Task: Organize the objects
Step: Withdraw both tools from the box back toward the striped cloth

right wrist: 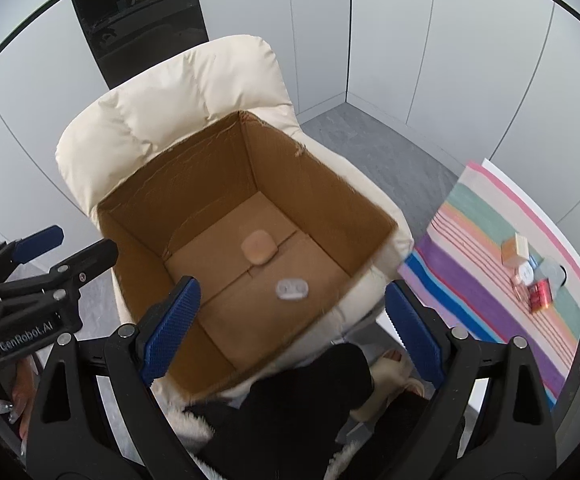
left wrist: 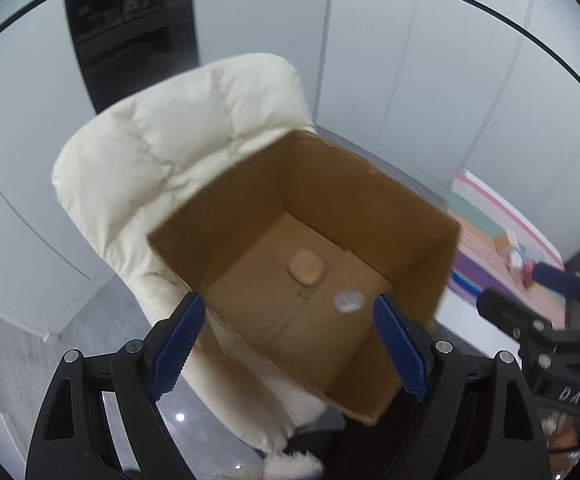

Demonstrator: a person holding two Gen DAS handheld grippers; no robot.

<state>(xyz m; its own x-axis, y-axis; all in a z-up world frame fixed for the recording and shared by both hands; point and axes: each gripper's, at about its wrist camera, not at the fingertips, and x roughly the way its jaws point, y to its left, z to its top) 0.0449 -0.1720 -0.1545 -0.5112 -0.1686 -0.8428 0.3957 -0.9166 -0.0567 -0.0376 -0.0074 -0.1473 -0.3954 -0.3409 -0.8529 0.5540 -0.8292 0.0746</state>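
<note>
Both fisheye views look steeply down along their own blue-padded fingers into the open cardboard box (left wrist: 369, 208) (right wrist: 321, 184) that sits on the cream padded chair (left wrist: 170, 152) (right wrist: 178, 112), from close above its near rim. The left wrist view sits left of the box and catches the right gripper (left wrist: 529, 312) at its right edge, with the striped cloth (left wrist: 485, 248) beyond; the right wrist view catches the left gripper (right wrist: 66, 242) at its left edge and shows the striped cloth (right wrist: 485, 280) more fully. Both share the box floor, the chair back and the grey wall panels.
</note>
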